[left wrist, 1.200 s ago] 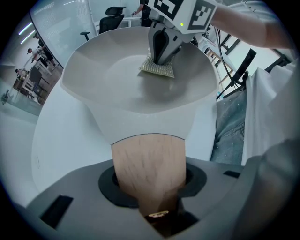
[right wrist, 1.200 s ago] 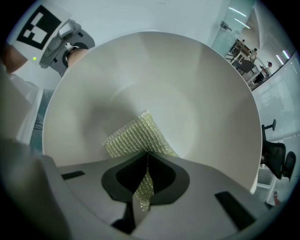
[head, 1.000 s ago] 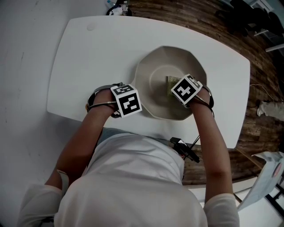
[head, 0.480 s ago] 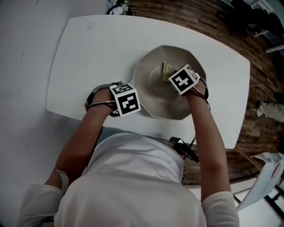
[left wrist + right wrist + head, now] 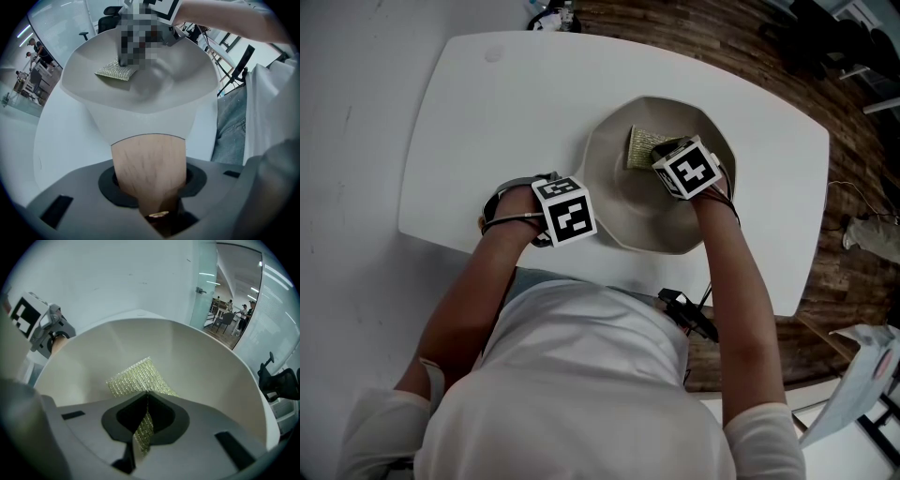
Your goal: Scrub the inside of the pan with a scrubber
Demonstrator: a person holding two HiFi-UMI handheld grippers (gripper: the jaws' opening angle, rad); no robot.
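A beige pan (image 5: 623, 211) sits on the white table (image 5: 487, 122). In the left gripper view its wooden handle (image 5: 149, 164) runs between the jaws of my left gripper (image 5: 151, 197), which is shut on it. My left gripper (image 5: 565, 212) stays at the pan's left rim. A yellow-green mesh scrubber (image 5: 640, 147) lies against the pan's far inner wall. My right gripper (image 5: 671, 157) is shut on the scrubber's near edge. In the right gripper view the scrubber (image 5: 136, 378) spreads out in front of the shut jaws of my right gripper (image 5: 146, 397), pressed on the pan's inside (image 5: 211, 376).
The table's front edge runs just below the pan, where a small black device with a cable (image 5: 689, 317) sits. Dark wooden floor (image 5: 853, 169) lies to the right and behind. The person's torso fills the lower part of the head view.
My right gripper has slid the scrubber from the pan's middle up to its far inner wall and a little left. The left gripper and the pan have stayed put.
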